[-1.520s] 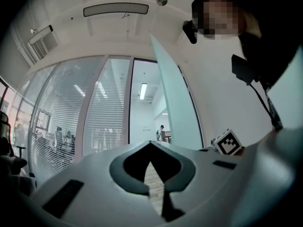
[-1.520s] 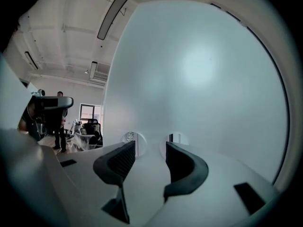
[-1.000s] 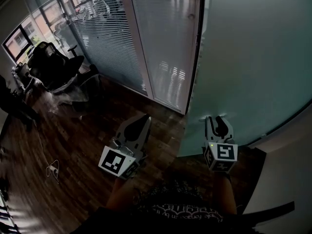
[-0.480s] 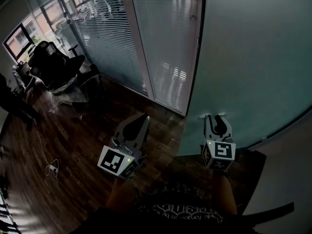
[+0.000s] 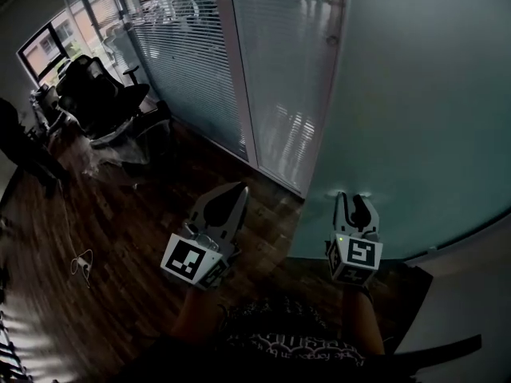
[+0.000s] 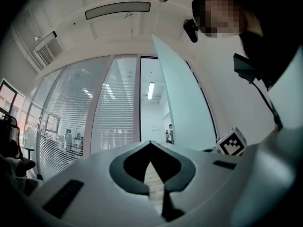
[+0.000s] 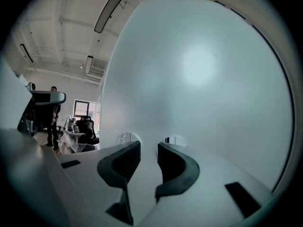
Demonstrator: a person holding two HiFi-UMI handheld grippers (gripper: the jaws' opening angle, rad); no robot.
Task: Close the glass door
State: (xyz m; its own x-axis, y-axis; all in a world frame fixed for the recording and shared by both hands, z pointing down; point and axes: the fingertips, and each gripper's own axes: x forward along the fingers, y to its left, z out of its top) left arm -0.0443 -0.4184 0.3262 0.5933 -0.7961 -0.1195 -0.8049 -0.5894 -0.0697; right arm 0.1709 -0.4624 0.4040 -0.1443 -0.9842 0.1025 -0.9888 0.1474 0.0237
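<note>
Head view, left to right. A dark office chair [image 5: 100,98] stands at far left below a window [image 5: 44,50]. A pale cable [image 5: 80,263] lies on the dark wooden floor [image 5: 120,230]. A glazed partition with slatted blinds [image 5: 192,70] runs back from the centre.

The left gripper [image 5: 238,190] hangs over the floor, clear of the door and pointing at the foot of the partition. In the left gripper view [image 6: 150,144] its jaws are clenched tip to tip with nothing between them.

The frosted glass door [image 5: 423,102] fills the right half, swung open at an angle, with its free edge beside the partition. The left gripper view shows the leaf [image 6: 182,103] standing out from the doorway.

The right gripper [image 5: 355,200] points at the door's lower part. In the right gripper view [image 7: 148,148] its jaws stand apart, grasping nothing. Their tips are at the pane [image 7: 199,79], which mirrors them; actual contact cannot be told.
</note>
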